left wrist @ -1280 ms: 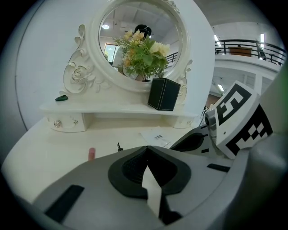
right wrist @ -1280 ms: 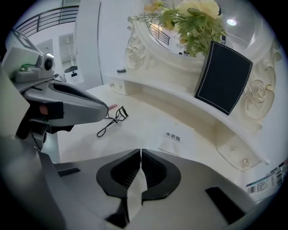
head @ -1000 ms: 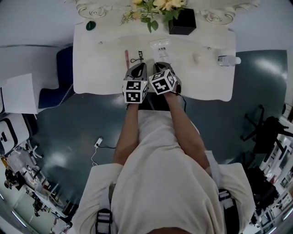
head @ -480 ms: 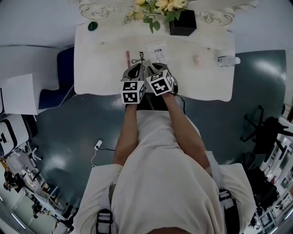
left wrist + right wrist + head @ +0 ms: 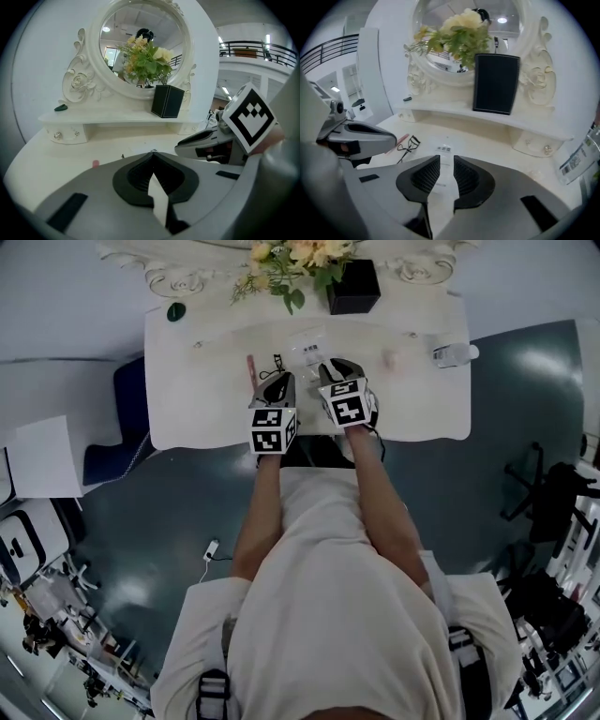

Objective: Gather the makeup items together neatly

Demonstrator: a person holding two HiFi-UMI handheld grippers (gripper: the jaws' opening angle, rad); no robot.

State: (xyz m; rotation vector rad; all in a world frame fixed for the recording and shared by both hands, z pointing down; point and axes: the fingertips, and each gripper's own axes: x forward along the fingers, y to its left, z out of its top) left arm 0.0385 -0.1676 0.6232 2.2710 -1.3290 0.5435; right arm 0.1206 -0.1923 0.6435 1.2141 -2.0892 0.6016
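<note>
On the white vanity table [image 5: 206, 399] lie a pink pencil [image 5: 249, 367], a black eyelash curler [image 5: 275, 363] and a clear packet with a printed label [image 5: 309, 343]. My left gripper [image 5: 278, 382] hovers just short of the curler, its jaws shut and empty in the left gripper view [image 5: 152, 153]. My right gripper [image 5: 341, 369] stands near the packet [image 5: 443, 150]. Its jaws [image 5: 446, 161] have just been opening and are parted with nothing between them. The curler [image 5: 408, 145] and the pencil [image 5: 393, 143] also show at the left of the right gripper view.
A black square vase [image 5: 352, 287] with flowers stands on the raised shelf under the round mirror [image 5: 140, 42]. A small green object [image 5: 176, 310] sits at the shelf's left. A clear bottle [image 5: 452, 354] lies at the right, with a small pale item [image 5: 387, 358] near it.
My right gripper has drawn away from the left one, toward the right and farther over the table. The left gripper has kept its place.
</note>
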